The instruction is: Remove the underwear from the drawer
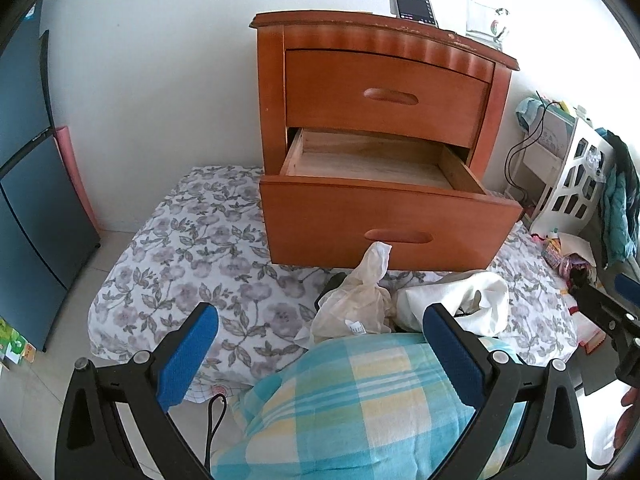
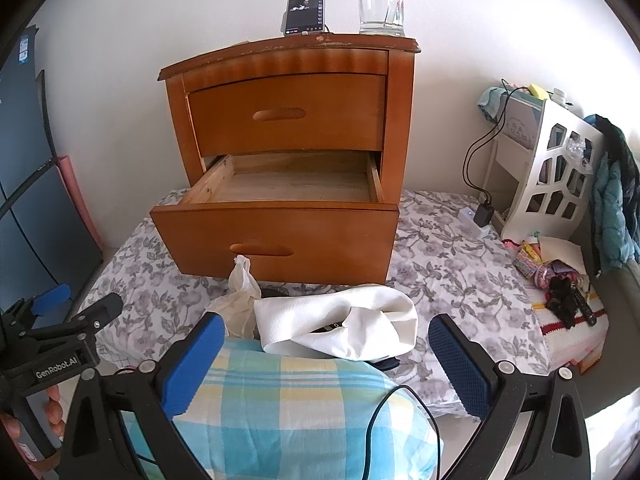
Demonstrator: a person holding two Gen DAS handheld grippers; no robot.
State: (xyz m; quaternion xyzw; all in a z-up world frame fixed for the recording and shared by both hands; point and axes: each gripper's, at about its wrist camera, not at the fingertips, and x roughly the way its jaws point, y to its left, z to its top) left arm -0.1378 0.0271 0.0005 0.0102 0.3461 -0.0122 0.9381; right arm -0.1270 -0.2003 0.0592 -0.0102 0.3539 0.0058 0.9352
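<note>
The wooden nightstand's bottom drawer [image 1: 384, 216] [image 2: 276, 232] stands pulled out, and the part of its inside that shows is bare wood. In front of it, on the floral sheet [image 1: 180, 264], lie a crumpled cream garment [image 1: 360, 300] [image 2: 238, 300] and a white garment [image 1: 456, 296] [image 2: 340, 320] over something dark. My left gripper [image 1: 320, 316] is open, hovering just short of the pile with nothing between its blue pads. My right gripper [image 2: 327, 324] is open too, facing the white garment over a plaid pillow [image 2: 288, 408]. Each gripper shows at the edge of the other's view.
A phone [image 2: 305, 11] and a glass mug [image 2: 380, 8] stand on the nightstand top. A white shelf unit [image 2: 556, 176] with a charger and cable [image 2: 482, 212] is at the right, beside clutter [image 2: 560, 284]. A dark blue cabinet [image 1: 28, 184] and a pink roll [image 1: 76, 176] are at the left.
</note>
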